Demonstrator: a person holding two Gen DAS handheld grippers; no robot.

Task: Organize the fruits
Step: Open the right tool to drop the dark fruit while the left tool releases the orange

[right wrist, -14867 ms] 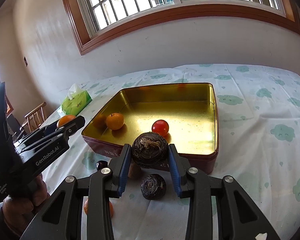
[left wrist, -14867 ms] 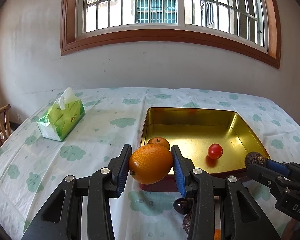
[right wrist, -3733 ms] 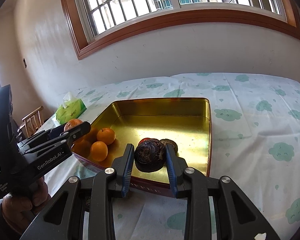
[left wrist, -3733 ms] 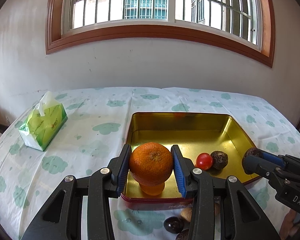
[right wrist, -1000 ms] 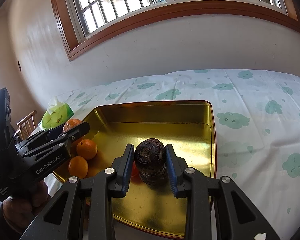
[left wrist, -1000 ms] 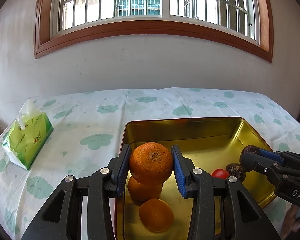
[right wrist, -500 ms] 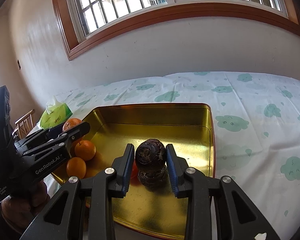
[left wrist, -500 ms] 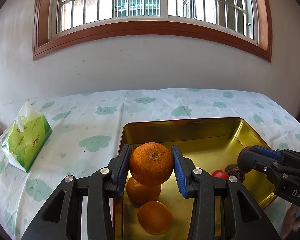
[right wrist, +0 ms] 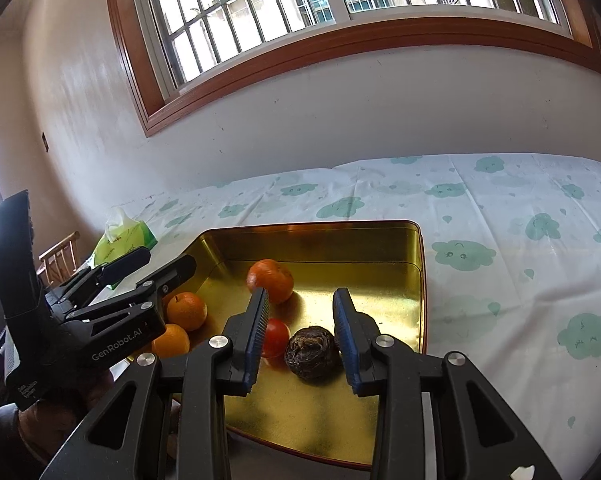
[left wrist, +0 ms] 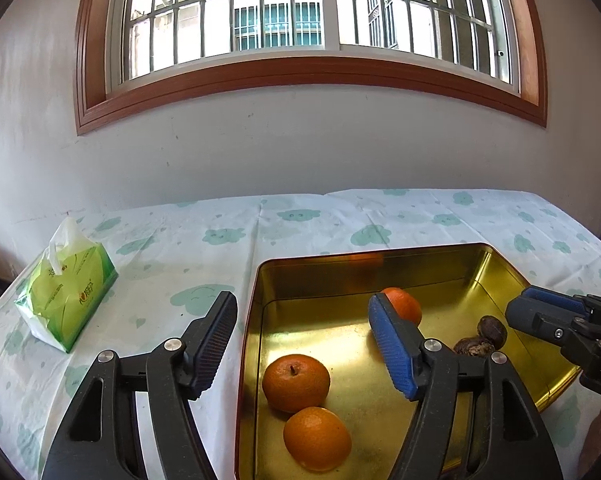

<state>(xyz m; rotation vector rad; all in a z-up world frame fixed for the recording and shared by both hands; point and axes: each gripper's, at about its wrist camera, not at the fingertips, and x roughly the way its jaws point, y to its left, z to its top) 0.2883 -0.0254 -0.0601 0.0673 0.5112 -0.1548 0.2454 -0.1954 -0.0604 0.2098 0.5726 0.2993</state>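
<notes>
Both drops look done: left gripper [left wrist: 302,344] spread wide and empty over gold tin [left wrist: 500,268] left edge, right gripper [right wrist: 300,336] parted round dark fruit [right wrist: 310,353] on tin floor; lift straight up, jaws wide, clear of tomato [right wrist: 275,337] and oranges [left wrist: 295,382].

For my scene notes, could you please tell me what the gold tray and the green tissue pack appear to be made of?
Gold tray: likely thin metal, tin-like, with a glossy gold interior; its far wall mirrors an orange and the floor shows bright glare. Green tissue pack: apparently soft plastic film, shiny and crinkled, with printing on its side and a white tissue sticking out on top.
</notes>
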